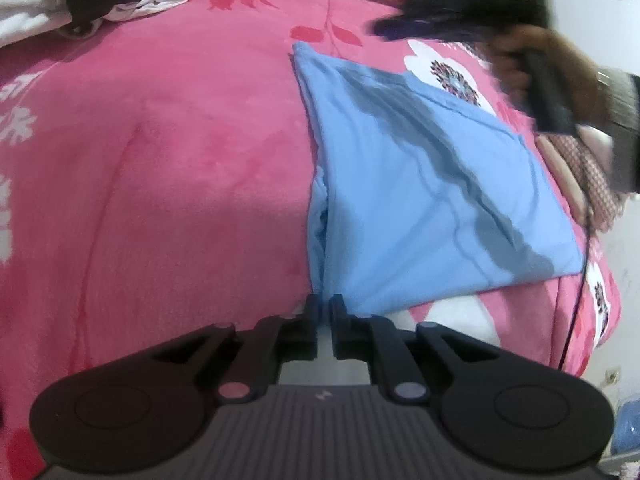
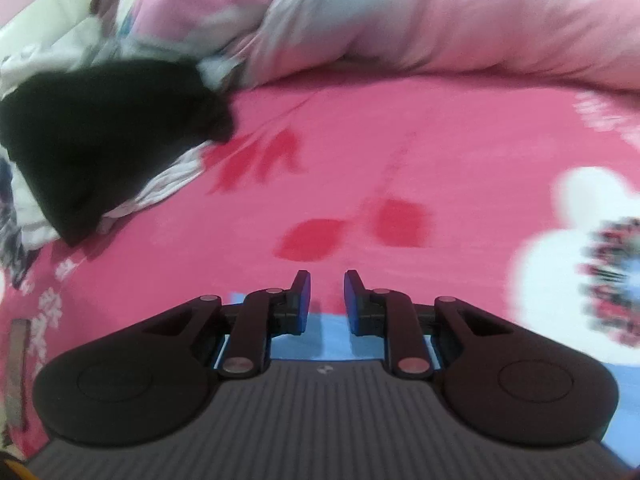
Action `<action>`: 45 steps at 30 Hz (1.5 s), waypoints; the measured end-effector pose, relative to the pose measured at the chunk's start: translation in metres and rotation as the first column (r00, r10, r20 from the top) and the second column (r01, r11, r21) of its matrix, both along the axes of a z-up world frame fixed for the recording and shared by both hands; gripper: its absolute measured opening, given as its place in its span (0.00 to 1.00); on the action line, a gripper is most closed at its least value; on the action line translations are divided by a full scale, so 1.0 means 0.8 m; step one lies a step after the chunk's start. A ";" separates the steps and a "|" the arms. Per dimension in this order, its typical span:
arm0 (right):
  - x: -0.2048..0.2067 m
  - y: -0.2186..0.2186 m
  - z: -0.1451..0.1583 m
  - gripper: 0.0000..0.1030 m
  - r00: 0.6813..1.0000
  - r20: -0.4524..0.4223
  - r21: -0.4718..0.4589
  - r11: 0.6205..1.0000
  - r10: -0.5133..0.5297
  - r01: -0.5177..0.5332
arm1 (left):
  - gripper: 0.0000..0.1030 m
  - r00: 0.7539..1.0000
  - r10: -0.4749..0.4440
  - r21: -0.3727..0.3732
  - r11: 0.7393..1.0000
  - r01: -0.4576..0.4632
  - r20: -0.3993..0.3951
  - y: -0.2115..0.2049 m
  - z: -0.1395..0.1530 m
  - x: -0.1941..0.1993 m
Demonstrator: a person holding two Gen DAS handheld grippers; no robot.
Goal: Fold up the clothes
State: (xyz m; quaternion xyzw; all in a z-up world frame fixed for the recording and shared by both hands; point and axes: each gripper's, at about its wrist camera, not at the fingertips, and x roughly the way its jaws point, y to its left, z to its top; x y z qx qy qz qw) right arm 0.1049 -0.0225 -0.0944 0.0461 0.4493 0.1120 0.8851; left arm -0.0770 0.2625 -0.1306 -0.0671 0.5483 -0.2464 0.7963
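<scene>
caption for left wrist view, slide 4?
Left gripper at the near corner of a folded blue garment on a pink floral blanket.

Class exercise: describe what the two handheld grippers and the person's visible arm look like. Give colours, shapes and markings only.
Both the left gripper and the right gripper are black, with rounded paddle-shaped arms, metal pivot pins and a ribbed grey body bearing a small pale logo. The right one's finger pads are blue. The person's arm shows a grey sleeve cuff.

right tongs [image 2: 327, 286] parted, empty | over pink bedspread [image 2: 360, 152] | black garment [image 2: 100, 140] far left
</scene>
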 end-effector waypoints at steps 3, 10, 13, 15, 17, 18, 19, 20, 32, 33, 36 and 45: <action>-0.051 -0.058 0.019 0.17 0.996 0.017 -0.055 0.994 -0.090 0.091 | 0.14 1.000 0.005 0.041 0.999 -0.006 0.012 -0.001 0.011 -0.004; -0.179 -0.187 0.019 0.17 0.949 -0.079 -0.160 0.943 -0.306 0.291 | 0.19 0.995 0.059 0.154 0.986 -0.071 0.078 -0.009 0.046 -0.004; -0.210 -0.235 0.012 0.17 0.920 -0.088 -0.173 0.916 -0.381 0.363 | 0.20 0.994 0.056 0.163 0.984 -0.071 0.096 -0.035 0.053 0.006; -0.216 -0.272 0.009 0.17 0.902 -0.077 -0.165 0.897 -0.425 0.409 | 0.20 0.994 0.038 0.177 0.983 -0.056 0.102 -0.067 0.051 0.018; -0.212 -0.302 0.007 0.17 0.894 -0.060 -0.149 0.890 -0.443 0.431 | 0.23 0.994 0.030 0.190 0.981 -0.050 0.109 -0.093 0.048 0.025; -0.207 -0.315 0.006 0.17 0.896 -0.053 -0.148 0.891 -0.441 0.430 | 0.23 0.994 0.031 0.202 0.978 -0.052 0.107 -0.105 0.044 0.027; -0.203 -0.328 0.005 0.18 0.897 -0.047 -0.146 0.892 -0.439 0.429 | 0.23 0.994 0.036 0.221 0.973 -0.059 0.107 -0.116 0.039 0.030; -0.198 -0.340 0.004 0.18 0.901 -0.040 -0.144 0.895 -0.431 0.422 | 0.23 0.993 0.042 0.242 0.968 -0.067 0.108 -0.127 0.034 0.034; -0.132 -0.422 -0.038 0.18 0.937 -0.085 0.005 0.940 -0.340 0.341 | 0.27 0.983 0.091 0.435 0.887 -0.152 0.158 -0.171 0.008 0.034; -0.128 -0.428 -0.043 0.19 0.933 -0.098 0.029 0.936 -0.347 0.352 | 0.27 0.982 0.094 0.439 0.885 -0.157 0.161 -0.172 0.007 0.035; -0.118 -0.438 -0.061 0.13 0.932 -0.133 0.063 0.935 -0.338 0.349 | 0.27 0.980 0.105 0.445 0.879 -0.171 0.168 -0.174 0.005 0.034; -0.159 -0.461 -0.031 0.09 0.918 -0.063 0.044 0.918 -0.391 0.394 | 0.30 0.976 0.128 0.476 0.857 -0.198 0.177 -0.182 0.004 0.033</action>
